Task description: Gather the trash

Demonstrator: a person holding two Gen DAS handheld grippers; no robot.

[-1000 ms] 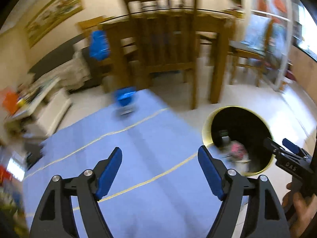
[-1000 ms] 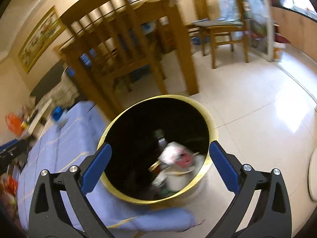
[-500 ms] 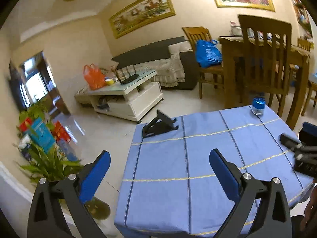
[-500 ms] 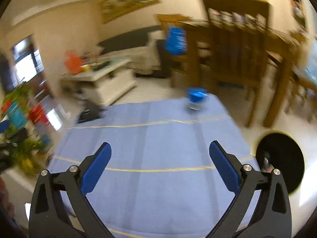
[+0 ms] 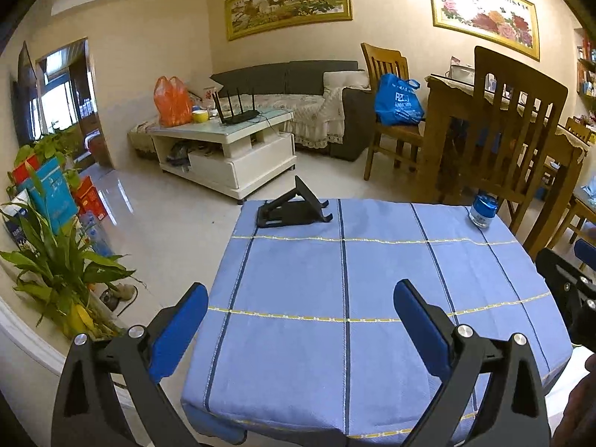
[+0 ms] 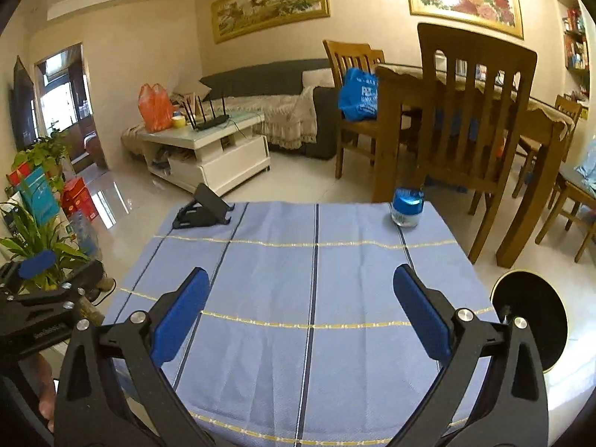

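Hovering side by side over the near edge of the blue tablecloth (image 6: 316, 298), the left gripper (image 5: 298, 320) and the right gripper (image 6: 301, 309) both stand with blue pads spread wide and nothing between them. Toward the far right corner of the cloth sits a small jar with a blue lid (image 6: 407, 206); at the far left corner, a black folding stand (image 6: 203, 206). Off the cloth's right edge, down on the tiled floor, is the trash bin (image 6: 536, 320), black inside with a yellow rim. A wooden chair (image 6: 473, 111) stands just beyond the cloth's far right corner.
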